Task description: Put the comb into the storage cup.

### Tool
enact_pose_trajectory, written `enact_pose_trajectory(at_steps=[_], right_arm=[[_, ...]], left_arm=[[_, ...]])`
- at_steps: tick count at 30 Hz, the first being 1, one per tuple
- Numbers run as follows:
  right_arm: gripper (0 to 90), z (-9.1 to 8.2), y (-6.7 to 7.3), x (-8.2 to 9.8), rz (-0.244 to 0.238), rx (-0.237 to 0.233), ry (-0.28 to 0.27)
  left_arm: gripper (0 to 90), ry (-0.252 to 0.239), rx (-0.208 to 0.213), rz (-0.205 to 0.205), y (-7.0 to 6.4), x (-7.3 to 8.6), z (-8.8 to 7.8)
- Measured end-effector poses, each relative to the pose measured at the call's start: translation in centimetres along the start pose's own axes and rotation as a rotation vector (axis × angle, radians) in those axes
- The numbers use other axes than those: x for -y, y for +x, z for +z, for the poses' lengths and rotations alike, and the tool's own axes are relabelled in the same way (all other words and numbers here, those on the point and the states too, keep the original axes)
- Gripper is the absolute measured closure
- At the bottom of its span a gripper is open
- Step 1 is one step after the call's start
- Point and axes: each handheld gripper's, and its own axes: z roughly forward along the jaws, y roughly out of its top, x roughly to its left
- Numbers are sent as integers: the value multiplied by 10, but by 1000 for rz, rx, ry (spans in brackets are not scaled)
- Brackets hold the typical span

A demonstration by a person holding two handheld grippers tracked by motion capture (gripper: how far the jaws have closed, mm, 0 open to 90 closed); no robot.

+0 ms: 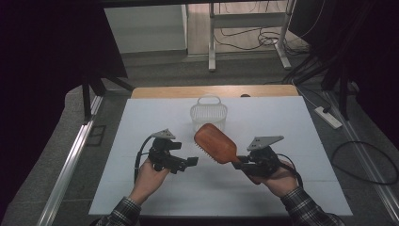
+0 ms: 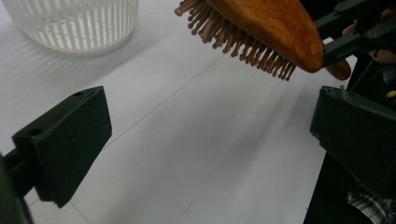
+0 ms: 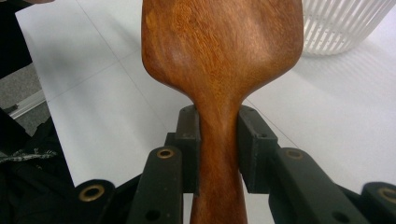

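Above the white surface (image 1: 155, 197), the right gripper (image 3: 218, 140) clamps the wooden hairbrush (image 1: 215, 142) at its stiff, smooth handle neck, the best hold; the left gripper (image 1: 190, 161) stands wide, empty.

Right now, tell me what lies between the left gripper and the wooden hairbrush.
Nothing: in the high view, bare white table separates the open left gripper from the wooden hairbrush, held by the right gripper.

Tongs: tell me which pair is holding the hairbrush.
The right tongs, clamped on the wooden hairbrush handle; the left tongs stand open and empty.
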Motion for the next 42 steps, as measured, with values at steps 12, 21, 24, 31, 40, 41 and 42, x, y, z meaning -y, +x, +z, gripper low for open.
enact_pose_trajectory(at_steps=[12,21,24,31,40,41,42], right_arm=[[719,3,4,-1,0,-8,-12],[719,5,9,-2,-8,-12,-23],[719,5,11,-2,-11,-13,-28],[719,6,13,-3,-18,-18,-36],[719,7,18,-4,-26,-21,-45],[719,7,18,-5,-24,-23,-47],[719,7,18,-5,-27,-22,-46]], left_arm=[[0,-12,49,-22,0,-9,11],[0,-22,92,-33,-2,-18,20],[0,-20,96,-36,-3,-19,23],[0,-18,124,-52,-3,-24,29],[0,-17,184,-83,-3,-28,35],[0,-16,188,-87,-3,-28,36],[0,-16,195,-89,-3,-28,37]])
